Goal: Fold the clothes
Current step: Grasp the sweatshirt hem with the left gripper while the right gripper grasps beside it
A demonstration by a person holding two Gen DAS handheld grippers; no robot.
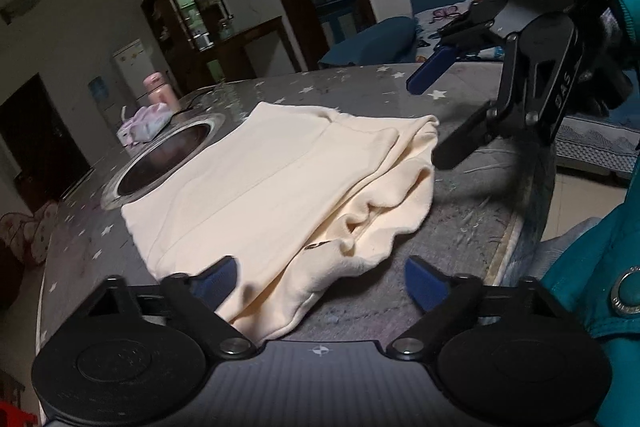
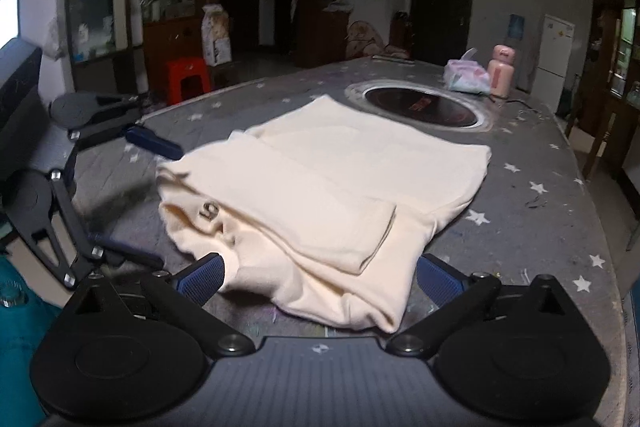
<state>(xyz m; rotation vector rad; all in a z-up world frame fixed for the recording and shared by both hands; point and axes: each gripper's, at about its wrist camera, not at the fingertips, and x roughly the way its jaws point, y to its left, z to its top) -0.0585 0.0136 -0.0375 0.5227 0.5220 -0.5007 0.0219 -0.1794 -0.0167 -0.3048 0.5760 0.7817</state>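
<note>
Item: cream garment (image 1: 280, 195), folded into a rough rectangle with a sleeve laid across it. In the left wrist view it fills the centre of the frame; in the right wrist view it fills the centre and lower centre. It lies on the star-patterned surface (image 2: 560, 211), just beside the round inset hob (image 2: 424, 105).

Left gripper (image 1: 320, 281): jaws apart, one blue pad at the garment's near edge, the other over bare surface. We see no cloth pinched between them.

Right gripper (image 2: 320, 279): jaws wide apart, straddling the near folded corner at lower centre, nothing clamped.

Step in hand, as we judge it: a fold is laid down and let go; both tools hover at the near hem. The near edge at lower centre of both views is lumpy, with layers gaping.

Next move, as we judge it: we pinch all layers at the near edge, one corner per gripper, and carry them over toward the hob side, or smooth the lumps first.

Also present: pink bottle (image 2: 501, 71) and tissue pack (image 2: 466, 77), upper right, well apart from the garment.
</note>
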